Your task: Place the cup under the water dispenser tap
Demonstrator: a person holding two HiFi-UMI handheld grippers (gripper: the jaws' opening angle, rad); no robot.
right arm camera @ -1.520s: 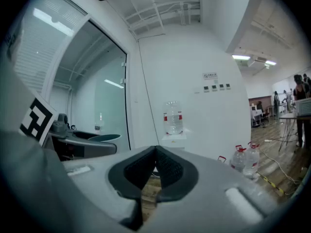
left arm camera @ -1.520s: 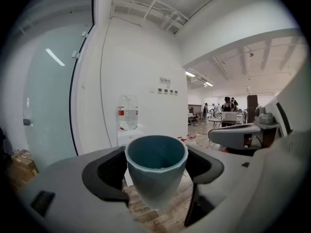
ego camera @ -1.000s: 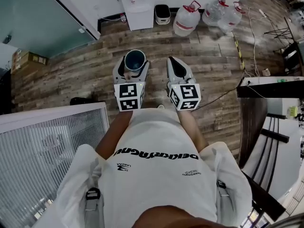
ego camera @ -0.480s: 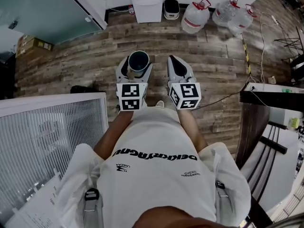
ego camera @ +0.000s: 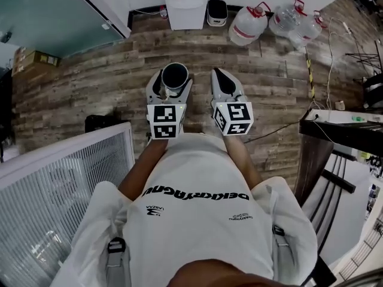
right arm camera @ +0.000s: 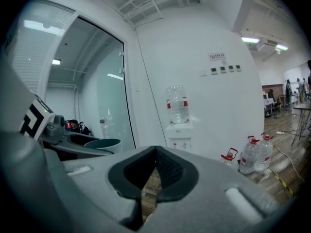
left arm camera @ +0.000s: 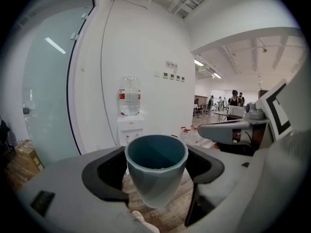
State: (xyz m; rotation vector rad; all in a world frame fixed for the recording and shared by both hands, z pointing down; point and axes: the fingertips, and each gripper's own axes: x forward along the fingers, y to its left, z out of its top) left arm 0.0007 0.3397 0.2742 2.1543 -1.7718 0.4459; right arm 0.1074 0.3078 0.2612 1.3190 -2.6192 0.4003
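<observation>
Blue-grey cup (left arm camera: 156, 176), upright, clamped in left tool (ego camera: 173, 82); right tool (right arm camera: 154, 155) empty, jaws pressed together; water dispenser (ego camera: 184, 5) well ahead at the wall, across wooden floor (ego camera: 102, 82).

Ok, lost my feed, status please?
Left gripper shut on cup, upright. Right gripper shut, empty. Water dispenser ahead, not reached; no obstacle seen.

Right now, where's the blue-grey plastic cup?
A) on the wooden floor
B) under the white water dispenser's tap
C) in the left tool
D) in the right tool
C: the left tool clamps the blue-grey plastic cup between its jaws, the right tool is shut on nothing, and the white water dispenser stands off at the wall.
</observation>
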